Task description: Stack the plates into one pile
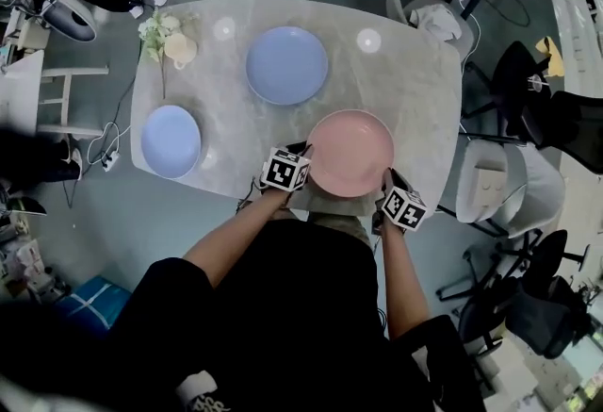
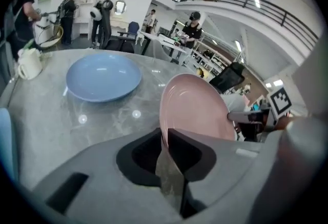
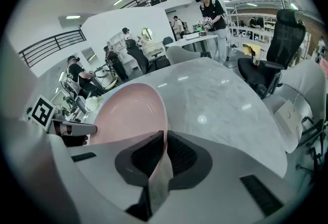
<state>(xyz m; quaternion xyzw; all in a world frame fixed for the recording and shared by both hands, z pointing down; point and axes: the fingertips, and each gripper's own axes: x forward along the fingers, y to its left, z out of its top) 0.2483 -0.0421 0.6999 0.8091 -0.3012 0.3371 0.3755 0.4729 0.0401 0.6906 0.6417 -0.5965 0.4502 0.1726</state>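
While the left gripper (image 1: 303, 154) has its fingers closed narrowly on the left side of the pink plate (image 1: 350, 153), the right gripper (image 1: 387, 178) has its fingers clamped just as narrowly on the rim at the plate's right side, so the plate hangs between the two. Each gripper view shows the thin rim running straight into the slot between the dark fingers, with the pads pressing on it. The plate sits over the near edge of the grey marbled bench (image 1: 415, 80), partly overhanging it toward the person. Further back, near the middle of the bench, lies the large blue plate (image 1: 286, 65), well apart from the pink one. The small blue plate (image 1: 171, 140) rests at the bench's left end, and behind it stand a cream jug (image 1: 179, 48) and some flowers (image 1: 155, 28).
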